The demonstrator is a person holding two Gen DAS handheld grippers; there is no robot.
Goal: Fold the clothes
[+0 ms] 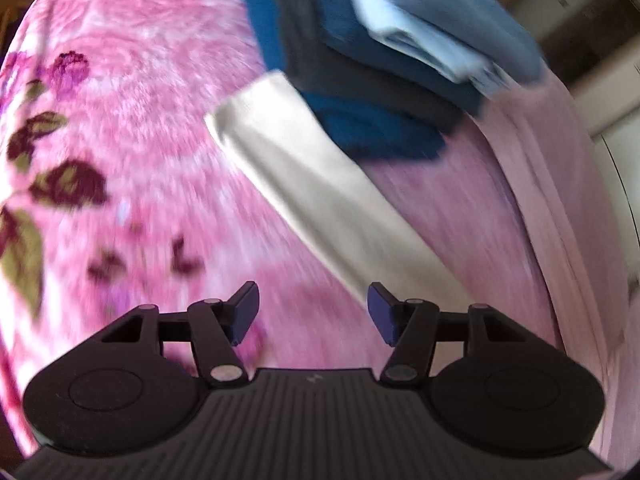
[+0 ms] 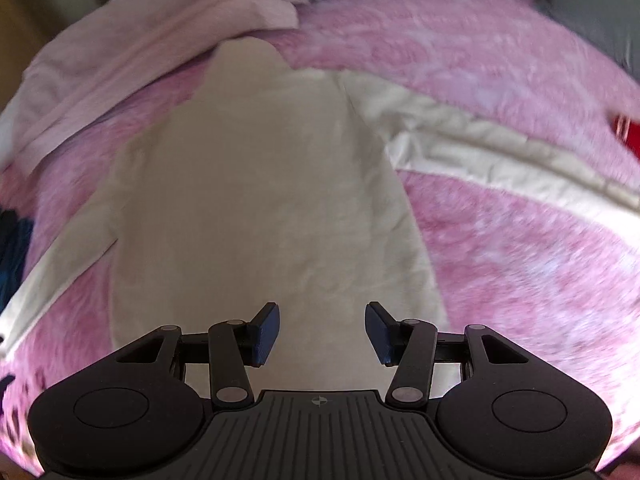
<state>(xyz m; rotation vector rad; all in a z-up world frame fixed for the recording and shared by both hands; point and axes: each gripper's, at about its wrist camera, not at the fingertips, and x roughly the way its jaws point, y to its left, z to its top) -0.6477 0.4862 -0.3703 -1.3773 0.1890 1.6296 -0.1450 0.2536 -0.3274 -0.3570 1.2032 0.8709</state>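
A cream long-sleeved top (image 2: 256, 200) lies spread flat on the pink floral blanket (image 2: 500, 260), both sleeves out to the sides. My right gripper (image 2: 322, 330) hangs open just above its lower body, nothing between the pads. In the left wrist view one cream sleeve (image 1: 320, 200) runs diagonally across the blanket (image 1: 140, 140), its far end tucked under a stack of folded blue and grey clothes (image 1: 380, 60). My left gripper (image 1: 312, 314) stands open over the blanket beside the sleeve's near part, holding nothing. Both views are blurred by motion.
A pale pink sheet (image 1: 540, 180) is bunched along the blanket's right side, and shows again (image 2: 140, 48) at the upper left in the right wrist view. A red item (image 2: 628, 132) lies at the right edge. A grey pillow (image 2: 600, 12) sits at the far corner.
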